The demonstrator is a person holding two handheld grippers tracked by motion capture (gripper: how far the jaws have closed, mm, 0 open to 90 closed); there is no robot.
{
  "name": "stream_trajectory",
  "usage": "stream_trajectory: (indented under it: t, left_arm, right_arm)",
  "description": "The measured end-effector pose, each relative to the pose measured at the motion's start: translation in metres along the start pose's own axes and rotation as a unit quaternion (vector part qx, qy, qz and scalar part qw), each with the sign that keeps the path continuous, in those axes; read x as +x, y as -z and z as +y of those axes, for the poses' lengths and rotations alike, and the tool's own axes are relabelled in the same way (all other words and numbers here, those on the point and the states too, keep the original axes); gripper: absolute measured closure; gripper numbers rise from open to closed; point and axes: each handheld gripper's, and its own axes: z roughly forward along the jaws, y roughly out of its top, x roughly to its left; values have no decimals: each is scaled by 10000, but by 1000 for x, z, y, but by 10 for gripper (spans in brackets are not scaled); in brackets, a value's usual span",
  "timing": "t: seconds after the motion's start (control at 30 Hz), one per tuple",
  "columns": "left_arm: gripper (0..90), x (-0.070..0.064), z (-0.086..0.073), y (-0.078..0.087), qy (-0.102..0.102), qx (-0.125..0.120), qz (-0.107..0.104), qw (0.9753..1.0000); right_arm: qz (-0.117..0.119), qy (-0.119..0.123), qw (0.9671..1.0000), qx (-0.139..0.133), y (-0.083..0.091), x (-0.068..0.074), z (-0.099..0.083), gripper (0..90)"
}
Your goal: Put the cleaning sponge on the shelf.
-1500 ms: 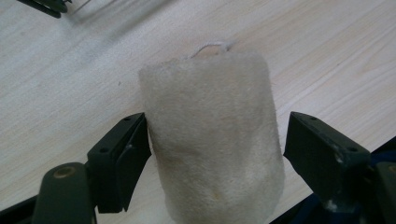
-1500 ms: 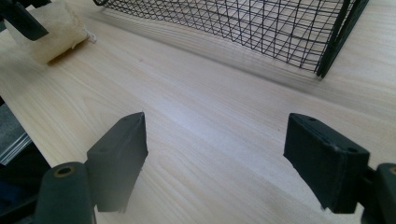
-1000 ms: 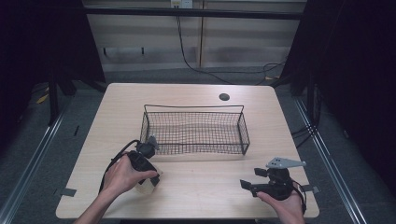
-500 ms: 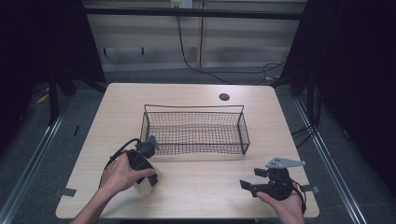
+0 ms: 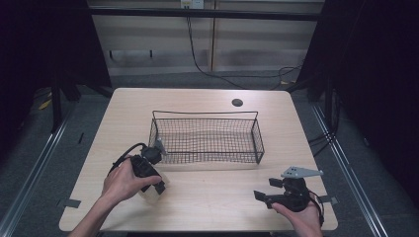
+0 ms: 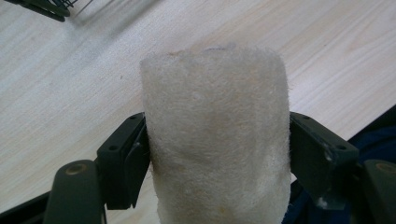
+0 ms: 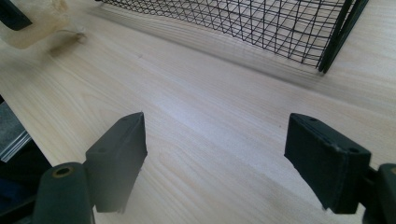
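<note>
1. A white fuzzy roll [image 6: 215, 135] is sitting between the jaws of the left tool [image 6: 215, 161], low over the table [image 6: 60, 93] at its near-left part, just in front of the wire basket's [image 5: 207, 138] left end.
2. The surface is looking like felt or fleece, with loose fibres sticking out along the edges; judging from that, it is soft, light and not fragile.
3. The fuzzy nap is likely giving good friction, so slipping is looking unlikely; the bigger risk is squashing or deforming it if it is squeezed hard.
4. The left tool is gripping the roll across its width, one pad on each side, roughly at mid-height; that is looking like a sensible place to take it, since the sides are straight and even.
5. Whether the roll is hollow or solid cannot be told from these views.
6. In the high view the left hand [image 5: 123, 182] is covering most of the left tool, with the pale roll peeking out below it.
7. The right tool [image 7: 224, 163] is standing wide open, holding nothing, low over bare table at the near-right, well apart from the roll.
8. The basket is looking empty, with its mesh wall near the right tool's far side.
</note>
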Motion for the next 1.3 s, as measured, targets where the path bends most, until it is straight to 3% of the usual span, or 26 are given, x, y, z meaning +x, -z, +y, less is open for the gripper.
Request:
stream_trajectory:
  t: [0.23,0.43,0.9,1.07,1.3]
  left_arm:
    - [267,0,-1,8,-45,-58,-1,10000]
    - [267,-1,0,14,-205,-86,-89,9997]
    - [267,-8,4,44,-331,-209,-120,9992]
    - [268,-13,9,59,-506,-242,-86,9984]
    - [268,-17,15,65,-654,-212,-146,9975]
  right_arm:
    - [0,-15,10000,17,0,0,0,209]
    - [9,-29,10000,11,0,0,0,206]
    - [16,-44,10000,26,-1,0,0,199]
    - [19,-47,10000,36,-1,0,0,198]
    - [16,-47,10000,66,-1,0,0,198]
